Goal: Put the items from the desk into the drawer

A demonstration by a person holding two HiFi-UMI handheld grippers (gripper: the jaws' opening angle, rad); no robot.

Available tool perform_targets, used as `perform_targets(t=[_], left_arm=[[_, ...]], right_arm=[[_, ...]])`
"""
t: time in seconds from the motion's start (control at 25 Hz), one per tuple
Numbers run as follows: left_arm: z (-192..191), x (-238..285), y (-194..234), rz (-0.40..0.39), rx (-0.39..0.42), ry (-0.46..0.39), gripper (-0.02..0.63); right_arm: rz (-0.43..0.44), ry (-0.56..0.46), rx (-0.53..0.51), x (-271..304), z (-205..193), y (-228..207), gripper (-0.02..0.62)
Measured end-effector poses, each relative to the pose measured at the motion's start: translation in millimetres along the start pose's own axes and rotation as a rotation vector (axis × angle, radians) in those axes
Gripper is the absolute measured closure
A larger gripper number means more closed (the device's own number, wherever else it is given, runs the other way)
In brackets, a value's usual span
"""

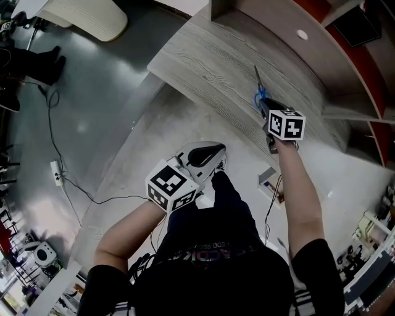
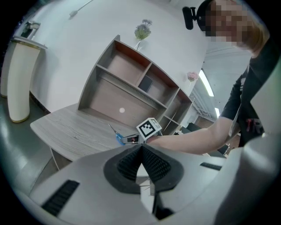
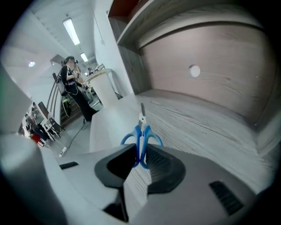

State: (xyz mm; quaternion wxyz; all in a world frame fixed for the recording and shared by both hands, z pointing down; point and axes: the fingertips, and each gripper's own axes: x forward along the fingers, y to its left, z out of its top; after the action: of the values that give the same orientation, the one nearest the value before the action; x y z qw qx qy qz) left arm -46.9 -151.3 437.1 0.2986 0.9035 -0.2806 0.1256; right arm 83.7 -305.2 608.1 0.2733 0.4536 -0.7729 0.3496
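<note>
Blue-handled scissors (image 1: 258, 94) are held just above the grey wooden desk (image 1: 203, 68), their blades pointing away toward the shelf unit. My right gripper (image 1: 265, 110) is shut on their handles. In the right gripper view the scissors (image 3: 141, 137) stand upright between the pads of my right gripper (image 3: 139, 154). My left gripper (image 1: 213, 153) hangs low over the floor in front of the desk, away from it. Its jaws are shut with nothing in them, as the left gripper view shows (image 2: 140, 150). That view also catches the scissors (image 2: 117, 137) over the desk (image 2: 74, 129). No drawer is in view.
A shelf unit (image 2: 131, 83) stands along the desk's back edge, with a white round plug (image 1: 302, 34) in its back panel. A cream curved stand (image 1: 86, 18) is off the desk's left end. On the floor lie a power strip (image 1: 56, 173) with a cable and a small box (image 1: 268, 179).
</note>
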Motion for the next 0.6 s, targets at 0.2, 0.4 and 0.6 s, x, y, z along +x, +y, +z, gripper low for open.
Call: perform_targets(t=[0.2,0.4,0.6], left_arm=[[7,-8,-5,-0.013,0.015,-0.022,0.603],[15,-23,1,-0.015,0.029,-0.049,0.603],[25,-37,13,-0.019,0.057,-0.079,0.603]], right_arm=[[0.066,-0.149,0.019,-36,26,29,0.508],[0.132,-0.278,0.054,-70,48,67,0.508],[0.194,-0.397,0.066,-97,65,106,0.508]])
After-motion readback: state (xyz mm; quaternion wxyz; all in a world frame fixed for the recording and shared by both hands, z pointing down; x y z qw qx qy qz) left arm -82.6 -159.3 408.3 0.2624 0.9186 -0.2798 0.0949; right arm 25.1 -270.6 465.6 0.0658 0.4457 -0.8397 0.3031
